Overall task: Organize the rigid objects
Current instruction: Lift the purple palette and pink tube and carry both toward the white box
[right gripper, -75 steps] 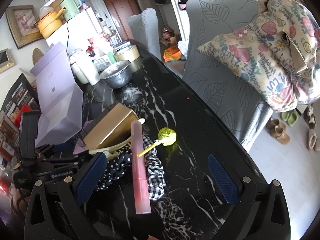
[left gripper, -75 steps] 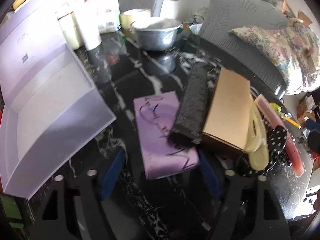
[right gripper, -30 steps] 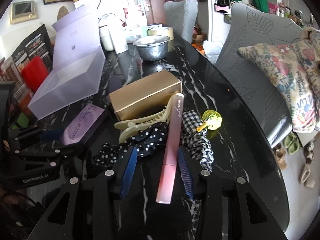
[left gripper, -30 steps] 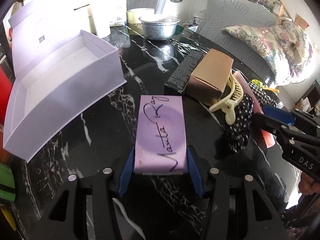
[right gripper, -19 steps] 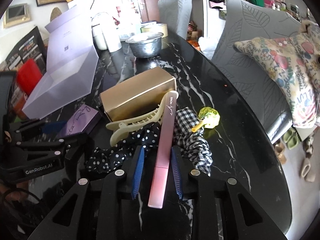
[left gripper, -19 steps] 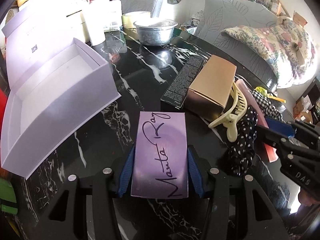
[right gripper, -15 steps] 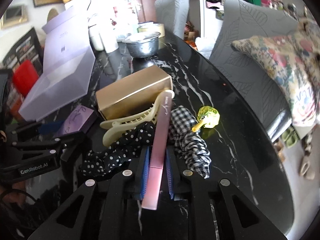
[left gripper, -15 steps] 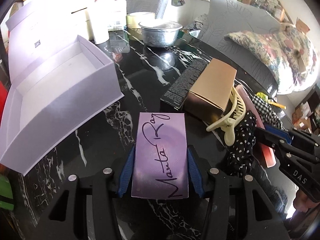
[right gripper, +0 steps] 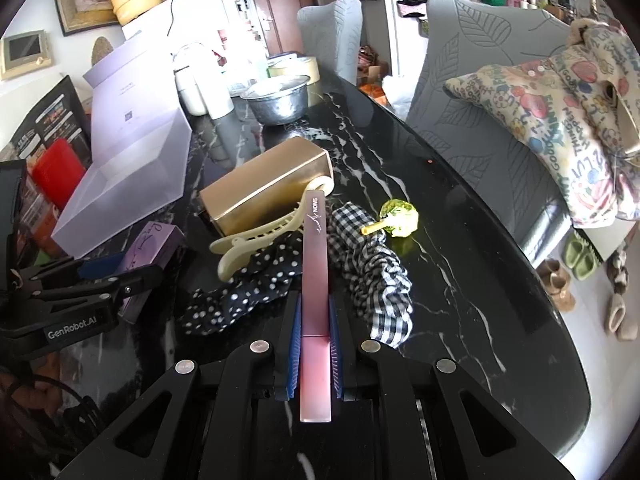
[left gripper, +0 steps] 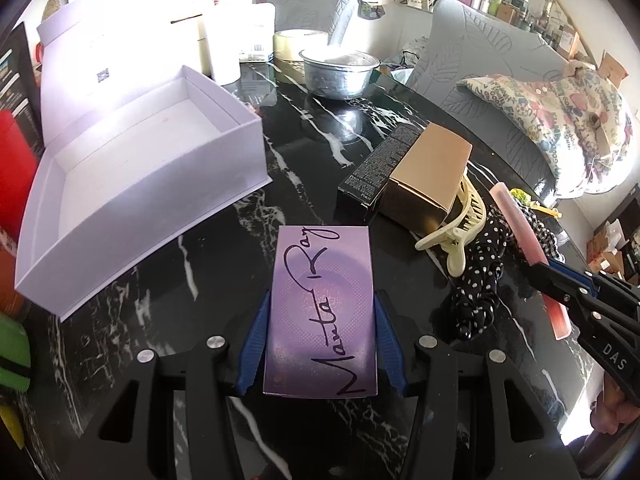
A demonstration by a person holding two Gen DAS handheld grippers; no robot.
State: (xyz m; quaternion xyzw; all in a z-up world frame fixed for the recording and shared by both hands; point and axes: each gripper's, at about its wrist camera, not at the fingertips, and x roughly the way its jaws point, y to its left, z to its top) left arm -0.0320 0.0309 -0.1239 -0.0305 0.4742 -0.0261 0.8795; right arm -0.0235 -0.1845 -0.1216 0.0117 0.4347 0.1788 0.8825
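Two grippers are in view, each closed on one item. The left gripper (left gripper: pixel 320 340) has its blue pads pressed against the long sides of a purple box (left gripper: pixel 322 312), a flat rectangular carton with "Manta Ray" scrawled along it in black script (the lettering runs away from the camera). The box is held just above the black marble table (left gripper: pixel 320 128), near its front edge. The right gripper (right gripper: pixel 314 344) has its pads squeezed on a slim pink case (right gripper: pixel 315 292), a long narrow bar shading from dusky mauve at the far end to brighter pink at the near end, with small white lettering near its far tip. The case lies over two fabric scrunchies: one black with white polka dots (right gripper: pixel 248 288) to its left, one black-and-white gingham (right gripper: pixel 372 268) to its right.

Three other rigid boxes sit on the table: one gold carton (left gripper: pixel 428 172), one long black carton (left gripper: pixel 380 164) touching its left side, and one open lavender gift box (left gripper: pixel 136 184) with its lid standing up, well apart to the left. One cream claw hair clip (left gripper: pixel 460 228) rests against the gold carton. One green-wrapped lollipop (right gripper: pixel 398 218) lies just beside the gingham scrunchie. At the far end stand one metal bowl (left gripper: pixel 340 72) and one roll of tape (left gripper: pixel 294 42) behind it.
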